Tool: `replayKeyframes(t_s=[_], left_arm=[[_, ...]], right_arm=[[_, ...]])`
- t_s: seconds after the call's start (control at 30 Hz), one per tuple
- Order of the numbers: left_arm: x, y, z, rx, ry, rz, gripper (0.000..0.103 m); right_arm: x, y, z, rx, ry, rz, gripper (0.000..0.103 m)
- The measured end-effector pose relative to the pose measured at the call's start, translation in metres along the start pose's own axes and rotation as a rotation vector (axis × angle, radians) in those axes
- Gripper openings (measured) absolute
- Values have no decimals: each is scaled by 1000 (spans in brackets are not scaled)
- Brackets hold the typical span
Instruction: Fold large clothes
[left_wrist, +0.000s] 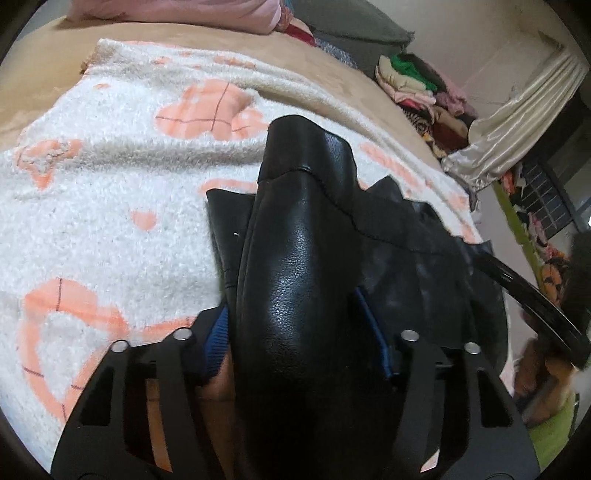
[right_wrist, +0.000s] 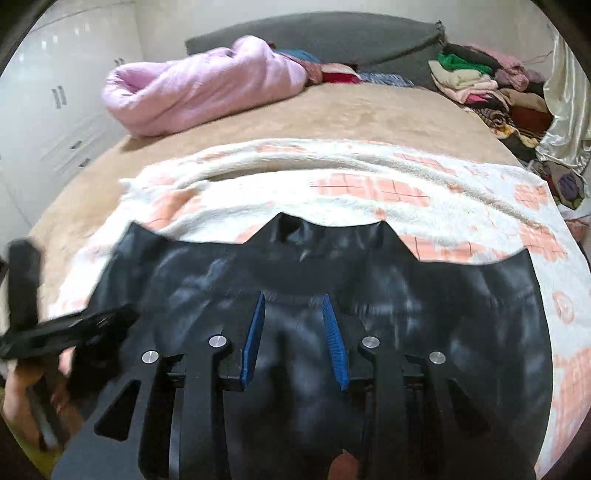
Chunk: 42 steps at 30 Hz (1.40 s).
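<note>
A black leather garment (right_wrist: 369, 280) lies spread on a white and pink fleece blanket (right_wrist: 369, 173) on the bed. In the left wrist view a thick fold of the garment (left_wrist: 295, 266) bulges up between my left gripper's (left_wrist: 295, 321) blue pads (left_wrist: 218, 339), which are shut on it. My right gripper (right_wrist: 295, 299) hovers just above the garment's near part, its blue pads (right_wrist: 334, 339) apart and nothing between them. The left gripper shows at the left edge of the right wrist view (right_wrist: 66, 328).
A tan bed cover (right_wrist: 332, 110) lies beneath the blanket. A pink quilt (right_wrist: 199, 92) and a grey headboard cushion (right_wrist: 314, 33) are at the far end. A pile of clothes (right_wrist: 491, 88) sits at the far right by a cream curtain (left_wrist: 517, 122). White cabinets (right_wrist: 55, 96) stand left.
</note>
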<state>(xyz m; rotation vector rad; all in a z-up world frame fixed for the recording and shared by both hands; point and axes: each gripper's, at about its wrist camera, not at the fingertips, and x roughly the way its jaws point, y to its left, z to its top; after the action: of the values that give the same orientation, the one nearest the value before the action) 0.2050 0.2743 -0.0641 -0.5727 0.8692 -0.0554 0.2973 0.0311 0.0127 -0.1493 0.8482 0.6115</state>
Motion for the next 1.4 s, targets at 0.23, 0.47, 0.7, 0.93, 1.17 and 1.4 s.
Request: replayKeyframes(t_s=[0.23,0.47,0.7,0.93,1.17,1.4], left_arm=[[-16,-8,6,28,-42,-37,35],[-13,-12,6,24,-37,-26,35],[-15,-13,6,37,-45,-26,35],[-18,-18,3,51,-57,-26,35],[-15,-20,6,66,-54,-20,35],[-17,-18,8,79,-38,-43,35]], right_arm=[[77,-13,0,96,180,-24,30],[59,-7,1,52,127,-22,31],[-35,1,-43,-9,-18,94,31],[-27,-10,-97,18,71,86,33],[-45,13,-102,-37,-10,115,46],[-69,123,-134,-405,-110,161,85]])
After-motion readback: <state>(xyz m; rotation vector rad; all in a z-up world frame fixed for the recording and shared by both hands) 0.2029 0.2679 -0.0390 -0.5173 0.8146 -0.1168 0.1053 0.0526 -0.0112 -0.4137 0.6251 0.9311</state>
